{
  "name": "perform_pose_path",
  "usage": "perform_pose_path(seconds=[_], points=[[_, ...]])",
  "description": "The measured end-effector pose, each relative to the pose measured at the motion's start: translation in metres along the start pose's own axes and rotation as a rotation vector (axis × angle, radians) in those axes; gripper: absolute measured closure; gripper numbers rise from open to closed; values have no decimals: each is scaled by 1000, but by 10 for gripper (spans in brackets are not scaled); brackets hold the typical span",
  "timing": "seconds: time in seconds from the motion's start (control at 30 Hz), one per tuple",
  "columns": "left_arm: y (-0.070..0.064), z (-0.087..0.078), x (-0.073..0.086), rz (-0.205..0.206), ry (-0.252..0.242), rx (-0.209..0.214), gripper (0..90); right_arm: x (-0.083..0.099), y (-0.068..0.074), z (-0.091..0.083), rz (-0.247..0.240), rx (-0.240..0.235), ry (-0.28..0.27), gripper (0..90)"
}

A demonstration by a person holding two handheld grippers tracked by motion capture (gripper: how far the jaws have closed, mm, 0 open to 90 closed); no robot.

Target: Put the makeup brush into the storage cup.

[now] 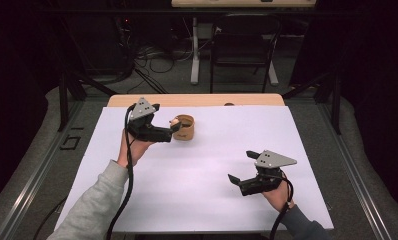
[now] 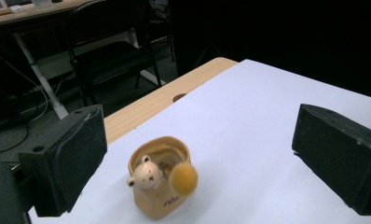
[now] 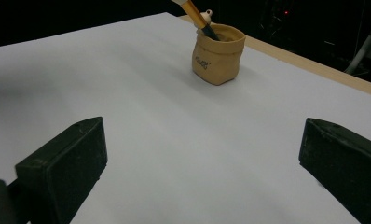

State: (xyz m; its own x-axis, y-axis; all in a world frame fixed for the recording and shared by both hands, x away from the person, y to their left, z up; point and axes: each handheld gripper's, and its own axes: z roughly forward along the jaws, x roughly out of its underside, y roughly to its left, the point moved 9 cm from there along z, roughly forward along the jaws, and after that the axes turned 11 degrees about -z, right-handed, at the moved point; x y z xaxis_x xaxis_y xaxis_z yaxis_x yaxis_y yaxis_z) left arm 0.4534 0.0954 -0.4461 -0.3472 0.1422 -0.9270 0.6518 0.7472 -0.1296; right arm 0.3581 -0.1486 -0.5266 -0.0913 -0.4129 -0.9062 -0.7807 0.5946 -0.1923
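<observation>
1. The small tan pot [image 1: 185,128] with a little bear head on its rim stands upright in the upper middle of the high view, on the white surface [image 1: 197,190]. A pen or brush with an orange shaft [image 3: 193,9] sits in it, leaning out toward the top of the right gripper view.
2. The left tool [image 1: 174,127] hovers just beside the pot; its jaws are spread wide and hold nothing.
3. The right tool [image 1: 242,167] waits well apart at the lower right, jaws likewise wide and empty.
4. Judged from this, no grasp is made yet; closing on the pot or its pen remains.
5. Nothing lies between tool and pot. A chair [image 1: 242,45] and cables stand beyond the surface, well clear.
</observation>
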Motion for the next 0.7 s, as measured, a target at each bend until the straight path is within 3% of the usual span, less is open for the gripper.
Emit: perform_pose_path(seconds=[0.23, 0.47, 0.63, 0.7], points=[[2, -21, 16, -14, -29, -17, 4, -5, -5, -7, -10, 12, -36, 0], [1, -38, 37, -13, -4, -24, 3, -8, -3, -8, -20, 3, -52, 0], [0, -48, 57, 31, 34, -55, 3, -7, -4, -8, -28, 4, -56, 0], [-1, -52, 62, 29, 34, -52, 0, -6, -4, -9, -25, 6, -50, 0]])
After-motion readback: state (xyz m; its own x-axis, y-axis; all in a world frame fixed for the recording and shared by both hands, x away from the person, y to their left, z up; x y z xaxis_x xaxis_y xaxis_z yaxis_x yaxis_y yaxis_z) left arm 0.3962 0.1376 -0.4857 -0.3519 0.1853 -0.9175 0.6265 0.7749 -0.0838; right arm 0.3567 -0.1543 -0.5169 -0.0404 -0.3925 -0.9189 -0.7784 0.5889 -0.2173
